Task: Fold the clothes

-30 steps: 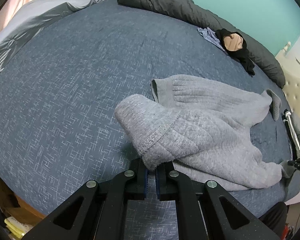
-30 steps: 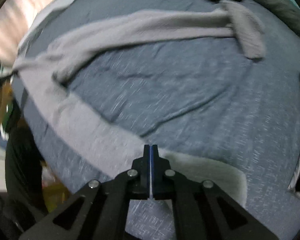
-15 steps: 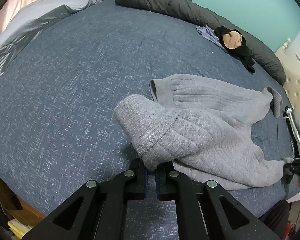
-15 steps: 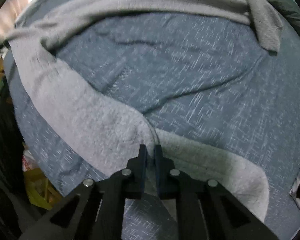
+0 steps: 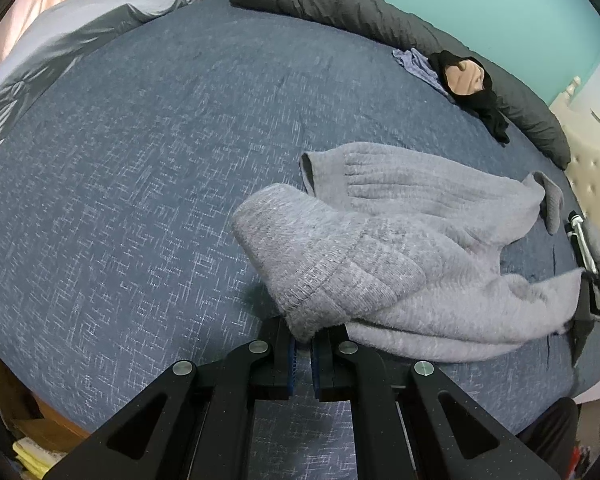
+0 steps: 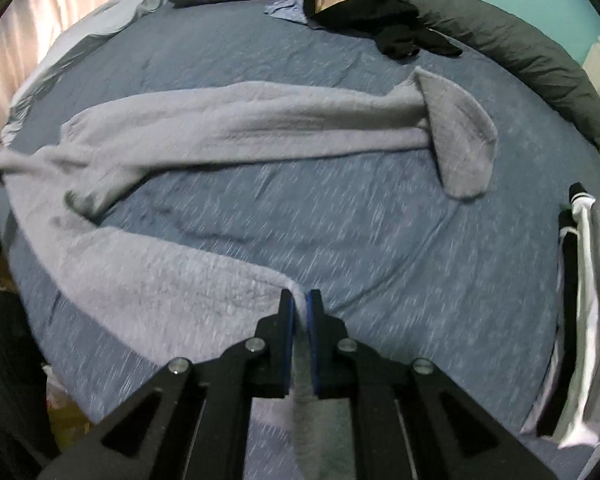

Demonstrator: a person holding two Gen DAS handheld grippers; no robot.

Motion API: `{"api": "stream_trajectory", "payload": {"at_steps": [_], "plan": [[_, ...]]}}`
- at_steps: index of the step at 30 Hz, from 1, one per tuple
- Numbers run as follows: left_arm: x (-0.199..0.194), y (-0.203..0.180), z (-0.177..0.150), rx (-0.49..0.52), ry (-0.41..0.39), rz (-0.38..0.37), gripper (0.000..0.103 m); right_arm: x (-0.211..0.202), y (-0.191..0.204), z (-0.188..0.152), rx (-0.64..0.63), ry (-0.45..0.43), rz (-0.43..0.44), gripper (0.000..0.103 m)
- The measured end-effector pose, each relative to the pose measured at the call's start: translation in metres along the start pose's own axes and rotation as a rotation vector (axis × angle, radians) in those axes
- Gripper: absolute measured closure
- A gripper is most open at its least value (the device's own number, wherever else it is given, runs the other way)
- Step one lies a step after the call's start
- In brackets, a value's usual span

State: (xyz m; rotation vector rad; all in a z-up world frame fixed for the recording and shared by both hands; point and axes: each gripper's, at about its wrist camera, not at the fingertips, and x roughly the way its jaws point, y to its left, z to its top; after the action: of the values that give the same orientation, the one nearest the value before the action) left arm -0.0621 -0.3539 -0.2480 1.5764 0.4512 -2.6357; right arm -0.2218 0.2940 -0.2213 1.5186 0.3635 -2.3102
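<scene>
A light grey knit sweater [image 5: 400, 240] lies spread on the blue bed [image 5: 140, 160]. My left gripper [image 5: 303, 344] is shut on its ribbed hem corner, which bunches up above the fingers. My right gripper [image 6: 299, 312] is shut on another edge of the same sweater [image 6: 228, 132], which stretches away to the left, with a sleeve [image 6: 456, 140] folded over at the far right. The right gripper also shows small at the right edge of the left wrist view [image 5: 594, 280].
A dark grey duvet [image 5: 380, 12] runs along the bed's far edge, with black clothes [image 5: 476, 92] and a small blue cloth [image 5: 416, 64] before it. Pale grey bedding [image 5: 60, 48] lies at far left. Folded clothes [image 6: 584, 312] are stacked at the right.
My right gripper has lifted and pulled its sweater edge back, stretching the fabric out. My left gripper keeps its hold and has hardly moved.
</scene>
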Motion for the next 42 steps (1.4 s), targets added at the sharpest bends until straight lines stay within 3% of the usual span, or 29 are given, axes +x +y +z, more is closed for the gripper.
{"api": "stream_trajectory", "payload": {"at_steps": [7,12,14,17,18,22,23,25,28,34,41,42], "plan": [[0.011,0.000,-0.003,0.011,0.028,0.003,0.098,0.054,0.003,0.034,0.020,0.052,-0.109,0.097],[0.018,0.001,-0.001,0.013,0.039,0.013,0.098,0.099,0.009,0.028,-0.014,0.124,-0.164,0.096],[0.020,0.000,-0.001,0.015,0.043,0.019,0.097,0.102,0.010,0.023,-0.020,0.115,-0.202,0.094],[0.020,-0.001,0.001,0.015,0.041,0.021,0.097,0.088,0.006,0.016,0.000,0.060,-0.227,0.070],[0.019,-0.002,0.002,0.014,0.037,0.018,0.097,0.078,0.002,0.012,0.019,0.038,-0.221,0.070],[0.011,-0.006,0.003,0.023,0.023,0.010,0.097,0.023,-0.029,-0.018,0.144,-0.062,-0.143,0.067],[0.009,-0.008,0.003,0.028,0.019,0.010,0.097,0.008,-0.039,-0.030,0.184,-0.085,-0.105,0.059],[0.006,-0.010,0.003,0.033,0.012,0.010,0.097,-0.015,-0.048,-0.057,0.224,-0.105,-0.048,0.055],[0.004,-0.013,0.004,0.031,0.002,0.008,0.097,-0.035,-0.052,-0.101,0.192,-0.053,-0.048,0.053],[0.003,-0.022,0.008,0.044,-0.003,0.013,0.097,-0.027,-0.028,-0.174,0.107,0.111,-0.032,0.053],[0.000,-0.026,0.008,0.049,-0.005,0.019,0.097,0.004,-0.020,-0.204,0.160,0.186,-0.104,0.051],[-0.001,-0.026,0.008,0.049,-0.005,0.021,0.097,0.005,-0.021,-0.205,0.163,0.181,-0.105,0.055]]}}
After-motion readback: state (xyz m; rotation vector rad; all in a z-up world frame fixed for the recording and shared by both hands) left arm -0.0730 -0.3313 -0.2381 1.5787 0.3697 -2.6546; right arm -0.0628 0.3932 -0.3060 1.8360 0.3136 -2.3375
